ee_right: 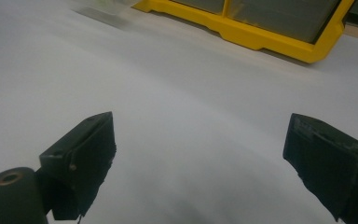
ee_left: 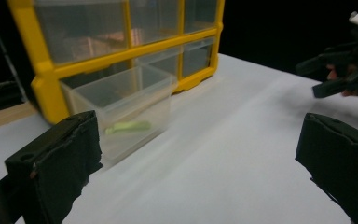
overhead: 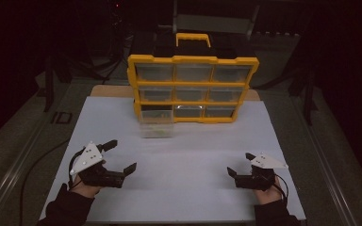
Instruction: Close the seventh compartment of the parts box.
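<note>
Pulled-out clear drawer (overhead: pixel 157 126) sits toward tabletop's far edge, ahead of left gripper (overhead: pixel 121 157), nearer than right gripper (overhead: pixel 239 163); both released, empty.

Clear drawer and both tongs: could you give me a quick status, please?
Left tongs open, empty. Right tongs open, empty. Clear drawer pulled out of yellow organizer, green item inside. White table between bare.

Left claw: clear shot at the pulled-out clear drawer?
Probably yes. The left claw is open and holds nothing, and only bare white table lies between it and the clear drawer, which sits in front of the yellow organizer.
</note>
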Tool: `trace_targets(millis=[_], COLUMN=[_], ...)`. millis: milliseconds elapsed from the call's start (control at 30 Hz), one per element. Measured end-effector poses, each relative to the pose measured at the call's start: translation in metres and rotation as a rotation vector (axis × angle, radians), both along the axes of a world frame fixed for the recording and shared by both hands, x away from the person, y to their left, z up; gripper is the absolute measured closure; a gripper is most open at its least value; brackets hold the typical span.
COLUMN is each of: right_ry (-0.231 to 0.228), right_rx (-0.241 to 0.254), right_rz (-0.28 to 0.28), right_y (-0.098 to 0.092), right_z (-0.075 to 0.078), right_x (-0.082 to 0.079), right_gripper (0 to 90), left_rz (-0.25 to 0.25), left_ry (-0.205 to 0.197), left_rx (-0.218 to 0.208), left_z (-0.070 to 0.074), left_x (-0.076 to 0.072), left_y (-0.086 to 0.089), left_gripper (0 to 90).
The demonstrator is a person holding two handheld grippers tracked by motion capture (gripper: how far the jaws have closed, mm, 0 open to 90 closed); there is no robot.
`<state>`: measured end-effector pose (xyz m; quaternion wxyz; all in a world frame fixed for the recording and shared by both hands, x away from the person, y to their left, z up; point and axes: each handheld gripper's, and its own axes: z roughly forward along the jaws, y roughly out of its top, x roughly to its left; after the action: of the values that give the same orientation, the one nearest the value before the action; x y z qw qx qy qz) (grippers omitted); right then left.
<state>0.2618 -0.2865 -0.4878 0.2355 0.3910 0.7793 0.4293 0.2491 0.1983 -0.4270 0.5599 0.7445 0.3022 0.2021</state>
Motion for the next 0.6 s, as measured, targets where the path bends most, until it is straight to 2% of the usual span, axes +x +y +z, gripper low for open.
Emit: trace_targets(millis=[267,333,433,600], right_ry=[-0.002,-0.001,-0.003,-0.004], right_rx=[0.003,0.003,0.001,-0.001], right_rz=[0.004,0.005,0.005,0.006], right_y=[0.001,0.001,0.001,0.001], right_z=[0.001,0.001,0.001,0.001], right_x=[0.000,0.000,0.000,0.000], right_gripper=[9.2,9.2,9.3,9.3], left_rz=[0.019,0.043,0.031,0.024], left_ry=[0.024,0.026,0.044,0.060], left_rx=[-0.024,-0.002,0.007,0.059], left_z=[0.019,0.021,0.022,0.014], left_x=[0.013,0.016,0.020,0.026], left_y=[-0.013,-0.017,-0.022,-0.035], left_gripper=[0.1,0.1,0.1,0.1])
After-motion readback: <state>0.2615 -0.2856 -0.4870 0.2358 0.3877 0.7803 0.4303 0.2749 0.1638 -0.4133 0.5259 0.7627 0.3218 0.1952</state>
